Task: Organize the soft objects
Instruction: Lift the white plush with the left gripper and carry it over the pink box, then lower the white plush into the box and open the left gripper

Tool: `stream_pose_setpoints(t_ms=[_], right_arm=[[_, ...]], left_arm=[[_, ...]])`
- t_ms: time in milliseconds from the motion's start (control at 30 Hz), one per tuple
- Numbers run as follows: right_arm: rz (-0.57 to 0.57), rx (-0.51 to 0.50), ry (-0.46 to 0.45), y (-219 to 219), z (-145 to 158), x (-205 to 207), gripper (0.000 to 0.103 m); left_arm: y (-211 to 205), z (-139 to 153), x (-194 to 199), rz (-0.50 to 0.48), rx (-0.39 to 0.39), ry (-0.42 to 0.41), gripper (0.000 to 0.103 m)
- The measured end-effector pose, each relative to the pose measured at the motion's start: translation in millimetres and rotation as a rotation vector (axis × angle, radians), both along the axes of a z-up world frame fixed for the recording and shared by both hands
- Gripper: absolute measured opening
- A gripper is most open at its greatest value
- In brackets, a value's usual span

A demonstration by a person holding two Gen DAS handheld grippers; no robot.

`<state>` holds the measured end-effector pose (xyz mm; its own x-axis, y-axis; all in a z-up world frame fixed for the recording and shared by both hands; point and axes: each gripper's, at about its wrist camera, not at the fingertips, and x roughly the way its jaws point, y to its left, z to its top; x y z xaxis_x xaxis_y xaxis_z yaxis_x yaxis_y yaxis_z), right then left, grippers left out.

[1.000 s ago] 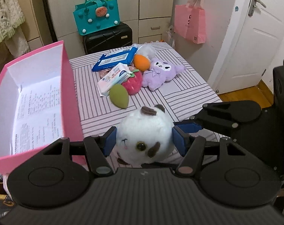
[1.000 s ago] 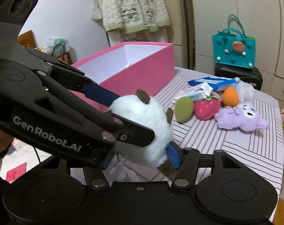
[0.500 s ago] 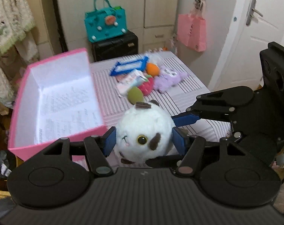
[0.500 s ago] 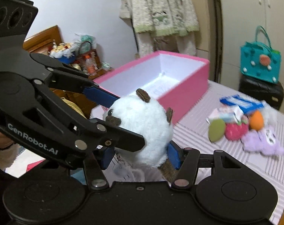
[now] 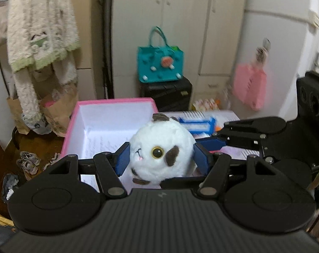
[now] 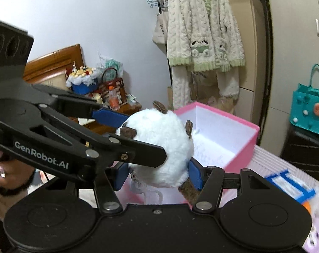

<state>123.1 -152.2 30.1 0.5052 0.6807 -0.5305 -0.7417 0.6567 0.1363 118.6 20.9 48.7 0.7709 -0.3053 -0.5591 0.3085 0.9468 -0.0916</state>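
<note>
While gripped: plush ball (image 5: 162, 156) above box (image 5: 75, 126)

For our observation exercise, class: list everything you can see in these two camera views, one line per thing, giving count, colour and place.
plush ball: one, white with brown patches, held between both claws in front of the box
storage box: one, pink outside, white inside, open, on the table
striped tablecloth: one, pink-white, under the box
wipes pack: one, blue, on the table behind the plush
tote bag: one, teal, on the black case
black case: one, by the wardrobe
fluffy robe: one, cream-green, hanging
pink bag: one, hanging, blurred
left claw: black, blue pads, gripping the plush
right claw: same, gripping the plush
hand: one, lower left in the right view
</note>
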Motion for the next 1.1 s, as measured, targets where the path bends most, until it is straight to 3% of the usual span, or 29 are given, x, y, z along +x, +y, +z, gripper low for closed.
stream_pose_setpoints(t_ms=[133,233,600,833,1100], right_arm=[[0.015,-0.007,-0.03,16,4,32,0.064],[0.02,-0.038,-0.03,28,4,59,0.064],[0.057,-0.305,-0.023,60,-36,141,0.064],[0.108,-0.404,0.011,78,-63,175,0.064],[0.19,-0.47,0.03,87,-77,179,0.064]], left_arm=[[15,1,33,0.038,-0.02,-0.024,0.063],[23,-3,65,0.064,-0.054,0.007,0.063],[36,-58,175,0.1,-0.111,0.243,0.063],[44,-88,205,0.163,-0.122,0.333,0.063],[50,-104,220,0.192,-0.135,0.412,0.062]])
